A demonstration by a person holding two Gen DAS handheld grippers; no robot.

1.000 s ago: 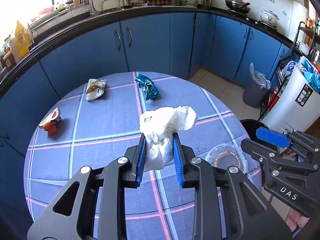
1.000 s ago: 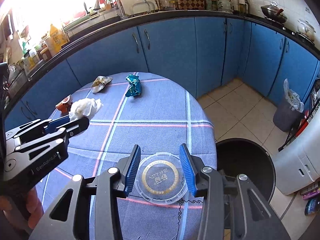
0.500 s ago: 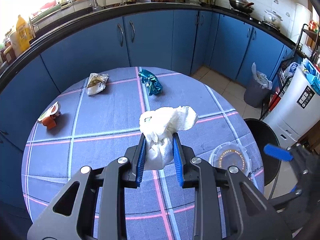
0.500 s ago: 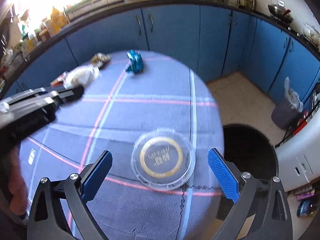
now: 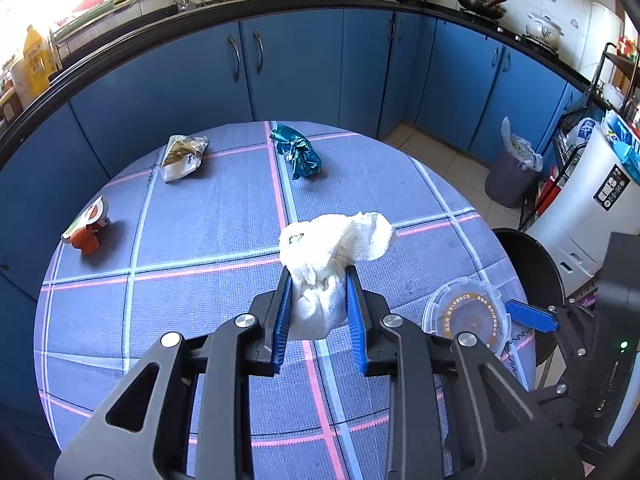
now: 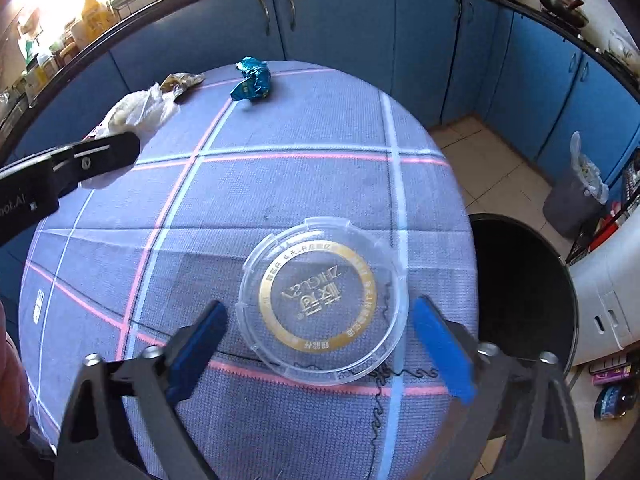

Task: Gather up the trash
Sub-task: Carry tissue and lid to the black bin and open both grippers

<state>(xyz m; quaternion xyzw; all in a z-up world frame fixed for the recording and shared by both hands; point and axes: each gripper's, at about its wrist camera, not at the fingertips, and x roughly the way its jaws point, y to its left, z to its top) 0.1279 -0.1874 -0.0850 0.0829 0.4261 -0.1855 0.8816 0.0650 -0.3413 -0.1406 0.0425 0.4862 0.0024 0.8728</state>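
My left gripper [image 5: 318,276] is shut on a crumpled white paper towel [image 5: 336,248] and holds it above the round table [image 5: 200,280]. My right gripper [image 6: 320,328] is open wide, its blue pads on either side of a clear round plastic lid [image 6: 322,300] with a gold ring; the lid lies flat near the table's right edge and also shows in the left wrist view [image 5: 468,316]. On the far side of the table lie a blue foil wrapper [image 5: 298,154], a beige snack wrapper [image 5: 180,156] and an orange cup [image 5: 86,228] tipped on its side.
A black round bin [image 6: 520,288] stands on the floor right of the table. A grey bin with a bag [image 5: 512,172] stands by the blue cabinets [image 5: 300,64]. A white appliance [image 5: 588,216] is at the right.
My right gripper has opened wide and come down around the clear lid. My left gripper still holds the paper towel and has risen slightly.
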